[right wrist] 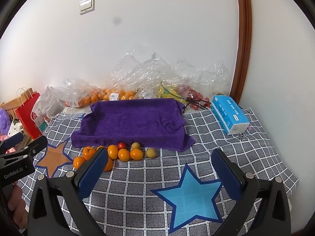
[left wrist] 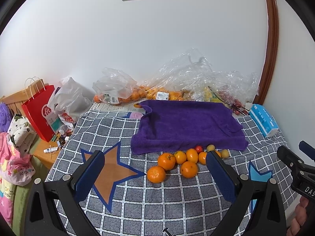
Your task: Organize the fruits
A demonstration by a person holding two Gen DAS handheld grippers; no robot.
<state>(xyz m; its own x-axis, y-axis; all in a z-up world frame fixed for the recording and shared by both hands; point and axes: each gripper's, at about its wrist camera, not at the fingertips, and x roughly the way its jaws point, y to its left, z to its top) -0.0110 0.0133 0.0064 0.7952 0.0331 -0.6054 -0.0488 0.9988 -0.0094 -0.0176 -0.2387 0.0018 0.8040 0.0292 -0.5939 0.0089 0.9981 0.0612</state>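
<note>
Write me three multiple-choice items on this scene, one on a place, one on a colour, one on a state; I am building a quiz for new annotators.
1. Where does the loose pile of orange mandarins lie?
A. on the purple terry towel
B. on the checked cloth just in front of the purple terry towel
C. inside the red paper bag

2. What colour is the single small round fruit at the towel's front edge, behind the mandarins?
A. red
B. green
C. blue

3. How do the left gripper and right gripper stand?
A. both shut on fruit
B. one open, one shut
C. both open and empty

Answers: 1 B, the mandarins sit on the checked cloth below the towel's hem; 2 A, it is red; 3 C, each pair of fingers is spread with nothing between.
</note>
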